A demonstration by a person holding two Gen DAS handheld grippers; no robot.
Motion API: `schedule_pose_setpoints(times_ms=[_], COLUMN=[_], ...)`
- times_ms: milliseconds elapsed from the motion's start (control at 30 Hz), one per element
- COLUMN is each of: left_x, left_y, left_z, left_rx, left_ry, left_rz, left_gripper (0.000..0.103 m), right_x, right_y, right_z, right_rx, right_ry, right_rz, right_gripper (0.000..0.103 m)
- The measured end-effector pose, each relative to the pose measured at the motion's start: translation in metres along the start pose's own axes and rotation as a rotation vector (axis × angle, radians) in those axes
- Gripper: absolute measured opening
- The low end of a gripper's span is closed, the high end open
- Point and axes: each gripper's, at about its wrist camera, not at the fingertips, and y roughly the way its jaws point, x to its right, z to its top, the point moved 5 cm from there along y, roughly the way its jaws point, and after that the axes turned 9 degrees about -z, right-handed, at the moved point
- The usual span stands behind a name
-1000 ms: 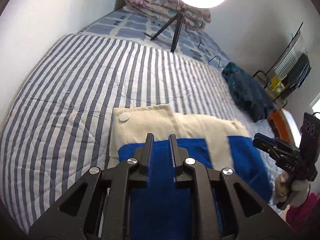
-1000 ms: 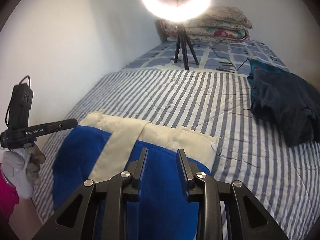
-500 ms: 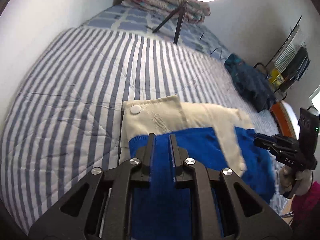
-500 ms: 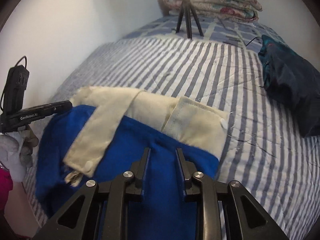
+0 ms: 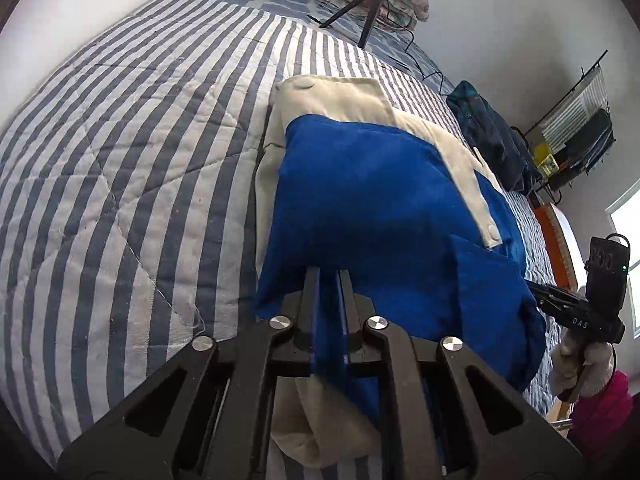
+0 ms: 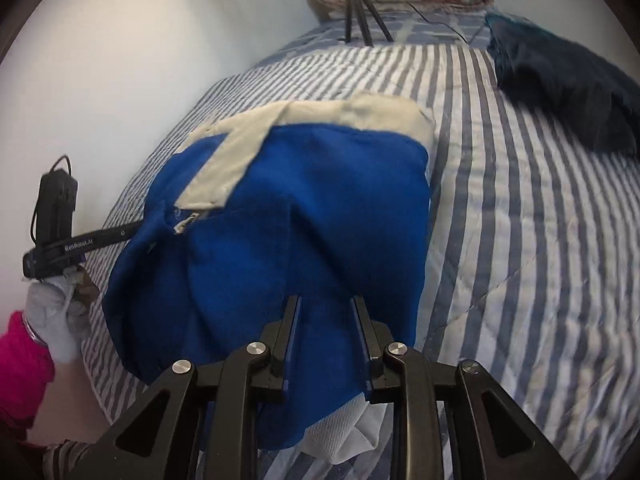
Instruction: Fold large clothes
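A striped quilt (image 5: 120,152) is spread over the bed, and on it a blue and cream garment (image 5: 368,200) is laid, folded over itself. Its near blue edge is pinched by the narrow left gripper (image 5: 328,280) and the right gripper (image 6: 324,312).

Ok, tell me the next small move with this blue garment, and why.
Probably lower both hands to lay the held edge onto the cream part. The left tool and right tool each pinch the blue garment, which hangs folded over above the striped bed, not yet flat.
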Motion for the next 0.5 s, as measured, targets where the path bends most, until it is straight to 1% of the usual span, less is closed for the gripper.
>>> schedule_pose_setpoints(times_ms=[67, 133, 167, 200, 233, 267, 300, 333, 367, 400, 433, 500], left_x=[0.001, 0.0, 0.0, -0.001, -0.005, -0.009, -0.014, -0.019, -0.024, -0.03, -0.035, -0.047], left_y=[-0.001, -0.005, -0.009, -0.016, -0.025, -0.033, -0.041, -0.046, -0.051, -0.054, -0.055, -0.052], left_z=[-0.001, 0.0, 0.001, 0.003, 0.005, 0.006, 0.008, 0.009, 0.01, 0.012, 0.013, 0.015], left_rx=[-0.004, -0.02, -0.025, -0.019, -0.002, 0.01, 0.022, 0.033, 0.043, 0.045, 0.038, 0.03], left_ry=[0.027, 0.008, -0.005, -0.021, -0.046, -0.07, -0.111, -0.146, -0.182, -0.219, -0.258, -0.33], left_rz=[0.006, -0.001, -0.006, -0.023, -0.037, -0.054, -0.085, -0.113, -0.146, -0.181, -0.219, -0.272], left_gripper=[0.009, 0.009, 0.009, 0.011, 0.015, 0.034, 0.06, 0.069, 0.076, 0.076, 0.076, 0.076], right_x=[0.0, 0.0, 0.001, 0.002, 0.005, 0.007, 0.011, 0.016, 0.02, 0.026, 0.031, 0.043], right_y=[0.001, -0.005, -0.011, -0.02, -0.028, -0.037, -0.044, -0.051, -0.055, -0.059, -0.061, -0.059], right_z=[-0.001, 0.002, 0.004, 0.005, 0.008, 0.007, 0.007, 0.007, 0.007, 0.006, 0.006, 0.008], right_rx=[-0.001, -0.02, -0.015, 0.005, 0.031, 0.058, 0.077, 0.096, 0.11, 0.121, 0.123, 0.116], right_ry=[-0.002, 0.0, 0.003, 0.004, 0.005, 0.012, 0.021, 0.034, 0.047, 0.062, 0.074, 0.102], right_rz=[-0.006, -0.008, -0.007, -0.008, -0.009, -0.004, 0.005, 0.013, 0.013, 0.014, 0.016, 0.025], right_gripper=[0.023, 0.023, 0.024, 0.026, 0.032, 0.038, 0.042, 0.055, 0.068, 0.073, 0.078, 0.078])
